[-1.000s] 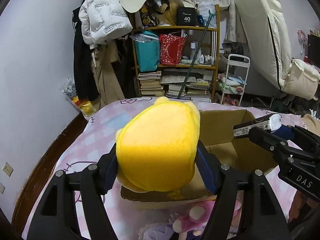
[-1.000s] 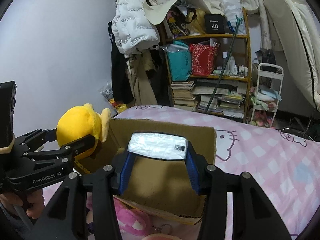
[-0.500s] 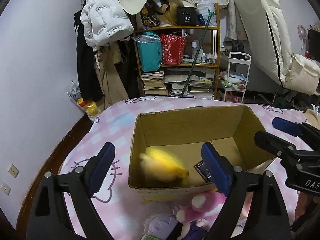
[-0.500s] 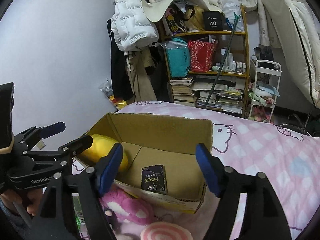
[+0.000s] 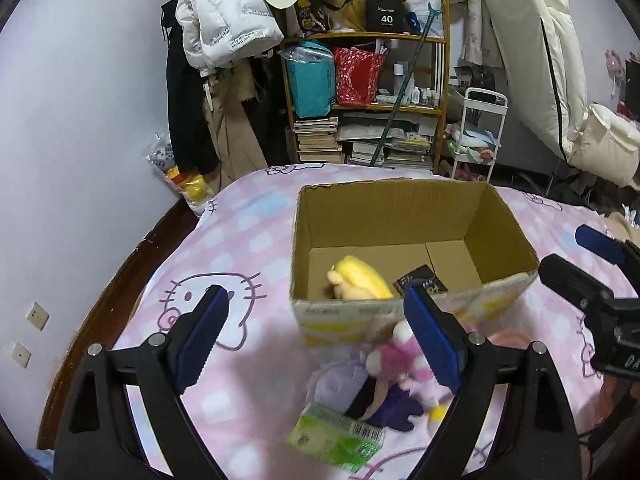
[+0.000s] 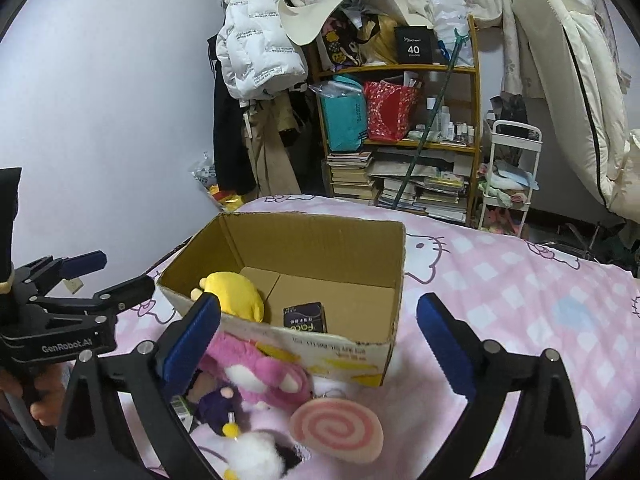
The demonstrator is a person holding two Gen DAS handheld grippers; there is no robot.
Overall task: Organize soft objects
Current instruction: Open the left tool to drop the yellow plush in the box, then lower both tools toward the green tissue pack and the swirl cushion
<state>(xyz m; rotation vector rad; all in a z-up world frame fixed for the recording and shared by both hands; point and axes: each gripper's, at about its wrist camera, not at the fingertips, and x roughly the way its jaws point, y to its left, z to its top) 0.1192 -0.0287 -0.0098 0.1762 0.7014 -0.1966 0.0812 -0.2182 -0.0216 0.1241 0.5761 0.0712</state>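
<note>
An open cardboard box [image 5: 396, 216] [image 6: 320, 236] stands on the pink bed. A yellow plush [image 5: 360, 278] [image 6: 234, 294] and a dark tissue pack [image 5: 422, 282] [image 6: 304, 316] lie inside it. My left gripper [image 5: 316, 340] is open and empty, in front of the box's near left corner. My right gripper [image 6: 318, 340] is open and empty, in front of the box's near wall. On the bed before the box lie a pink plush [image 5: 396, 360] [image 6: 256, 372], a purple plush [image 5: 340, 380], a green tissue pack [image 5: 336, 440] and a pink swirl cushion [image 6: 336, 428].
The bed has a pink Hello Kitty cover [image 5: 224, 248] [image 6: 520, 280]. A white plush [image 6: 256, 456] lies at the near edge. Behind the bed stand a cluttered shelf [image 5: 360, 100] [image 6: 400, 120], hanging coats [image 5: 216, 40], a white cart [image 5: 476, 132] and a folded mattress [image 5: 540, 60].
Both grippers opened: the yellow plush and the tissue pack dropped into the box. Both grippers then pulled back from the box, bringing the toys on the bed into view.
</note>
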